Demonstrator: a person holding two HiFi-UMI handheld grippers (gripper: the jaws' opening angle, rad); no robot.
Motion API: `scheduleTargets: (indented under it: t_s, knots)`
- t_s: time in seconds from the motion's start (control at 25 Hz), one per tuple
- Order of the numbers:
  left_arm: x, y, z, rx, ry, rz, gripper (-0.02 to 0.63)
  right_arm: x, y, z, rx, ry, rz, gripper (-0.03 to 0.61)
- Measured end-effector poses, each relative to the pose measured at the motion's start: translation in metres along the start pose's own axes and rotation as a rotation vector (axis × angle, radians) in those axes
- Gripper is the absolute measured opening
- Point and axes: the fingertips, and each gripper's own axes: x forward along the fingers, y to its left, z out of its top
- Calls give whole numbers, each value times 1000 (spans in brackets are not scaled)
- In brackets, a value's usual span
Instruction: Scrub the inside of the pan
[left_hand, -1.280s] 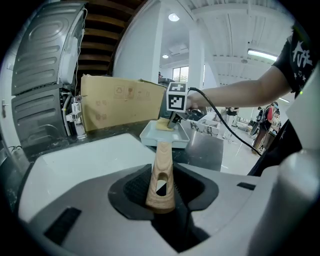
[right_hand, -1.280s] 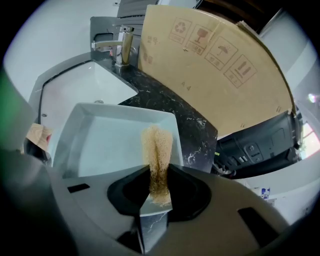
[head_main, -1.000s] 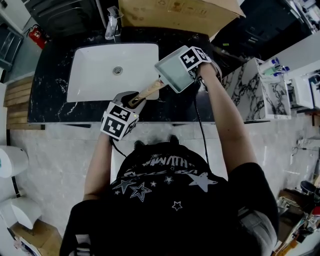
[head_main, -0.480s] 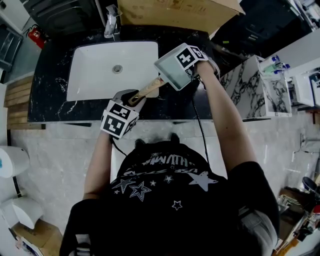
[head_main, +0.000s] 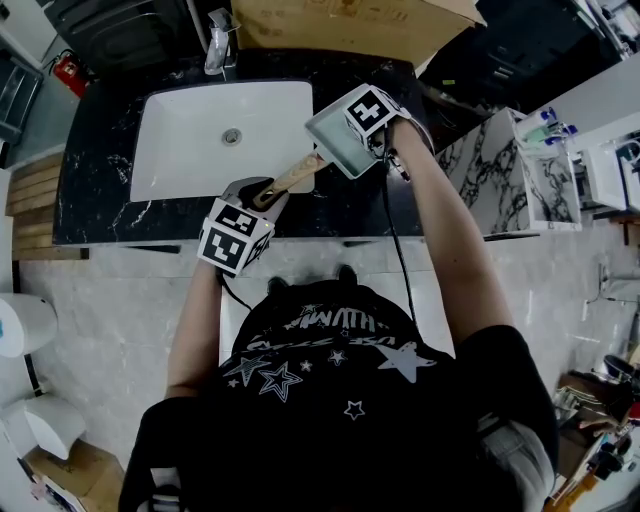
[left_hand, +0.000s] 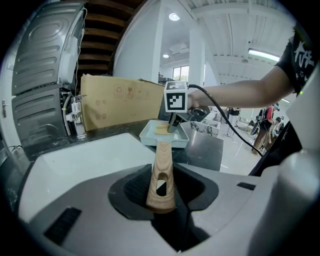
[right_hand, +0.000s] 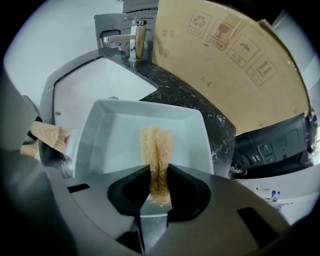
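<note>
From the head view, the pan (head_main: 328, 135) is a pale square dish with a light wooden handle (head_main: 293, 178), held over the dark marble counter (head_main: 100, 190) just past the right edge of the white sink (head_main: 200, 140). My left gripper (head_main: 255, 192) is clamped on the end of the handle, forearm reaching straight ahead. My right gripper (head_main: 352, 138) comes in from the right with the arm stretched long, its marker cube sitting over the pan.

In the left gripper view, the handle stands between my jaws, pinched at its base near the hanging hole. The pan lies straight ahead of them, level, with the right gripper tilted down into it from above.

In the right gripper view, my jaws are closed on a folded yellow-brown sponge (right_hand: 156, 147), whose far end rests on the pan floor near the middle. Beyond the pan are the sink and chrome faucet (right_hand: 132, 40), with a cardboard box (right_hand: 225, 65) to the right.
</note>
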Motion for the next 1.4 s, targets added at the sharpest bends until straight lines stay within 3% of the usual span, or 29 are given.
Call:
scheduleTargets:
  t_s: [0.4,1.0,1.4]
  knots:
    - [0,0,0,0,-2,6,137,-10,46,4,-7,-19,174,83]
    - [1,-1,1,4,4,1,137,-17,84,12,51,-69,367,92]
    - [0,0,0,-3,3,7,137,-18,85,13,79,-108,413,92]
